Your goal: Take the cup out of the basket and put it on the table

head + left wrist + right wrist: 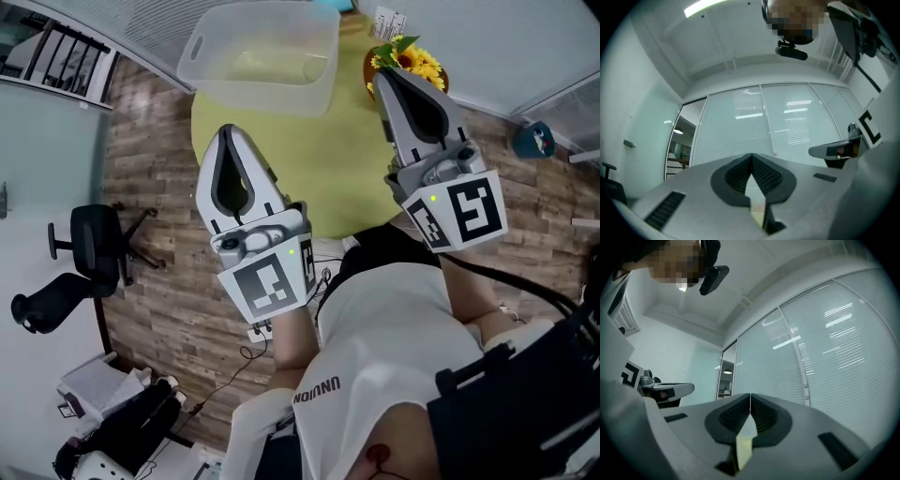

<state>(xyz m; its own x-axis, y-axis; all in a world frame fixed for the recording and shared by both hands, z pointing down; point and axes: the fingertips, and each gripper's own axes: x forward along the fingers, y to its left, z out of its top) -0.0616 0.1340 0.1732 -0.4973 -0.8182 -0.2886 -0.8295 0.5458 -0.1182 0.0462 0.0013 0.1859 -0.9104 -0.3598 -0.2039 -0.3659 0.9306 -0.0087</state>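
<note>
Left gripper (pixel 228 133) and right gripper (pixel 382 75) hover by the table's (pixel 347 178) near side, both pinched closed on nothing; basket (pixel 267 94) sits at its far edge.

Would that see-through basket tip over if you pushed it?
Probably slides rather than tips: the basket is wide and low on the smooth table. It looks like thin clear plastic, so likely light and a bit bendy.

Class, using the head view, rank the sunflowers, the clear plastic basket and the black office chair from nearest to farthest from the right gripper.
1. Sunflowers, just beside the right gripper.
2. Clear plastic basket, to the left on the table.
3. Black office chair, on the floor, far left.
</note>
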